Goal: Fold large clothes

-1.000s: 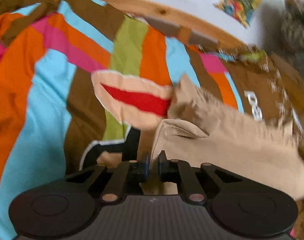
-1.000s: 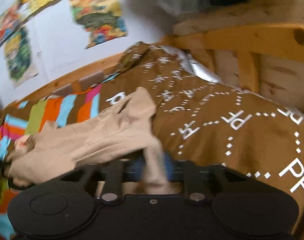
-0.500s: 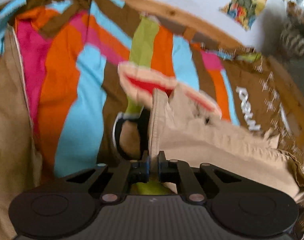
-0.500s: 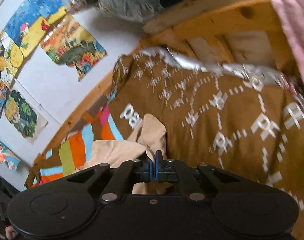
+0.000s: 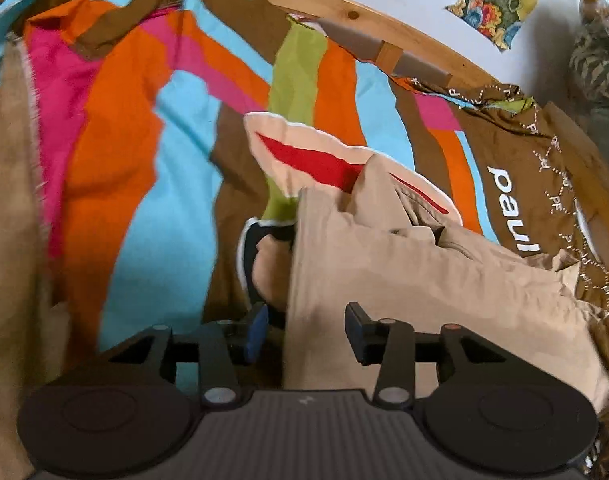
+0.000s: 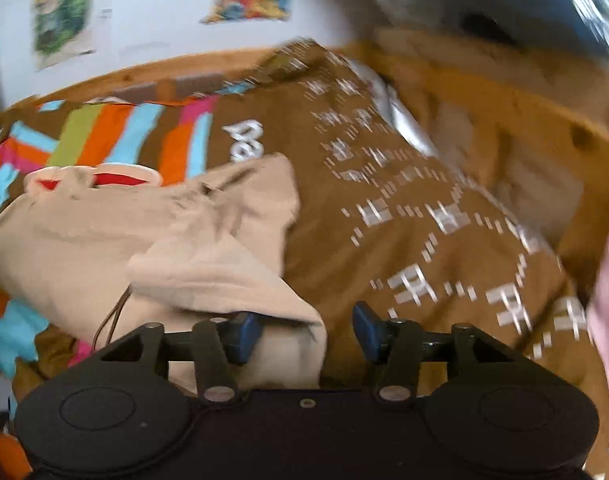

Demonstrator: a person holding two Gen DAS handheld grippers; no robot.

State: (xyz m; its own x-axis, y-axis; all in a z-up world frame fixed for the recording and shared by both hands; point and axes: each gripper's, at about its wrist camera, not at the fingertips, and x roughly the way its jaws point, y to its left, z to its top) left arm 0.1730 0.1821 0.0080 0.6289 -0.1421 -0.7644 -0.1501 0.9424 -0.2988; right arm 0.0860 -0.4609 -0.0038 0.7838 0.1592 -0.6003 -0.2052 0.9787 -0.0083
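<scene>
Beige garment (image 5: 404, 280), bunched and partly folded, lies on a striped bedspread (image 5: 144, 160) beside a brown printed blanket (image 6: 404, 220). Left gripper (image 5: 306, 330) is opening, the cloth's edge between its parted jaws but not pinched. Right gripper (image 6: 306, 332) is opening too, a fold of the garment lying loose between its fingers. A wooden bed frame (image 5: 344, 8) borders the far side.

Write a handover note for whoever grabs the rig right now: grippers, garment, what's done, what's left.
Left gripper: jaws opening, beige garment edge between them, pads not pressing.
Right gripper: jaws opening, a garment fold lies loose against one pad.
The garment lies bunched on the striped bedspread, partly over the brown printed cover.
Done: garment laid down, roughly doubled over.
Left: likely smooth it, fold again, square the edges.
</scene>
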